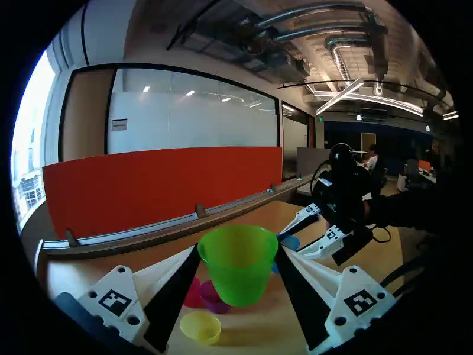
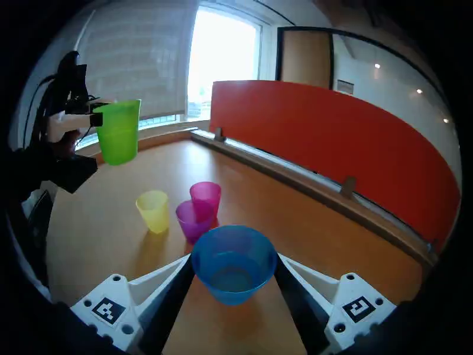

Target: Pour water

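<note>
A green cup (image 1: pixel 239 263) is held upright above the wooden table (image 1: pixel 278 319), with my left gripper (image 1: pixel 237 266) shut on it. The same green cup (image 2: pixel 119 131) hangs at the far left in the right gripper view, in the other gripper held by a dark-sleeved hand. My right gripper (image 2: pixel 234 273) is shut on a blue cup (image 2: pixel 233 263), upright, with a little water in its bottom. In the left gripper view that blue cup (image 1: pixel 290 242) peeks out behind the green one, between the far gripper's fingers (image 1: pixel 322 244).
On the table (image 2: pixel 106 236) stand a yellow cup (image 2: pixel 153 210), a purple cup (image 2: pixel 190 222) and a pink cup (image 2: pixel 206 198) close together. In the left gripper view these sit just below the green cup: yellow cup (image 1: pixel 200 327), purple cup (image 1: pixel 212 297), pink cup (image 1: pixel 193 292). A red divider (image 2: pixel 331 136) bounds the table's far edge.
</note>
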A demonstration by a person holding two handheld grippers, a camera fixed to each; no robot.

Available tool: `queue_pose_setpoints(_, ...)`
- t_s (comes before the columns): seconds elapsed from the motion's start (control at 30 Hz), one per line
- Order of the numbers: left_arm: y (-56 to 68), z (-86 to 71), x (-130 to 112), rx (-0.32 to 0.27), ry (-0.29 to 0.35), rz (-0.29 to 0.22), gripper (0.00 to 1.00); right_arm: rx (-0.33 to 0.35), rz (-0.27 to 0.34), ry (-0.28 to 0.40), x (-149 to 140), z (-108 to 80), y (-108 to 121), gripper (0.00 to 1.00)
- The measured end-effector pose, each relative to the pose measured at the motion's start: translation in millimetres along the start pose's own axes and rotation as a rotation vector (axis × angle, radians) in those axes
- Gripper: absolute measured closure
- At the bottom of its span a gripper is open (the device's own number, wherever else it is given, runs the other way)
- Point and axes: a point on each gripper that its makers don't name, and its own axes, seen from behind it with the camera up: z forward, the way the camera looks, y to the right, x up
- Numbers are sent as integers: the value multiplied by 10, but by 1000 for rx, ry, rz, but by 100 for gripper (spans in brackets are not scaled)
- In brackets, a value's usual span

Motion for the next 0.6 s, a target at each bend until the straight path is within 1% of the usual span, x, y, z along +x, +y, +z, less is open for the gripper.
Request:
queue_pose_setpoints(0.3,52,-46,49,-6,1,17,11,-19,2,99,429,-235,-51,7)
queue_pose_setpoints(0.6,76,-75,59,-12,1,20,11,-16,-13,169,728,-378,-163,7)
